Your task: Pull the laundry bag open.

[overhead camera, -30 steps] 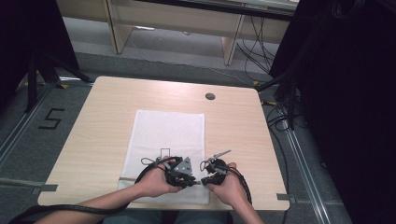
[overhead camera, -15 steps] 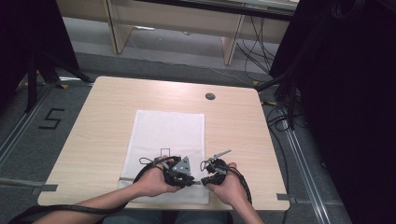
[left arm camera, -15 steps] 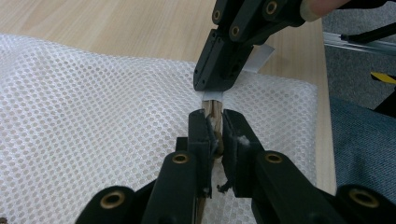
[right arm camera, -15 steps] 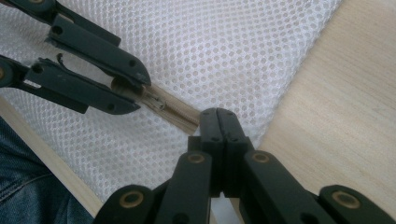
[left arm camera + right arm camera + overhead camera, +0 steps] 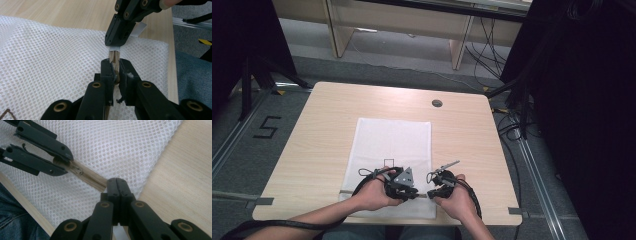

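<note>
The left gripper (image 5: 114, 71) clamped the beige zipper (image 5: 87, 178) of a white mesh bag (image 5: 393, 145), while the right gripper (image 5: 117, 185), at three o'clock, pinched its end; the bag lay at the bench's (image 5: 322, 120) six o'clock edge.

We see a light wooden table (image 5: 337, 115) with a small round grey cap (image 5: 437, 103) set into its far side, standing on a grey floor (image 5: 257, 150) marked with a black "5" (image 5: 266, 127) at the left and strips of tape near the table's front corners. Beyond it stands pale wooden furniture (image 5: 397, 27), perhaps a desk, with black cables (image 5: 484, 47) trailing beneath. Dark curtains or panels (image 5: 582, 100) close in on both sides, a metal rail (image 5: 537, 180) runs along the floor at the right, and the light is even.
</note>
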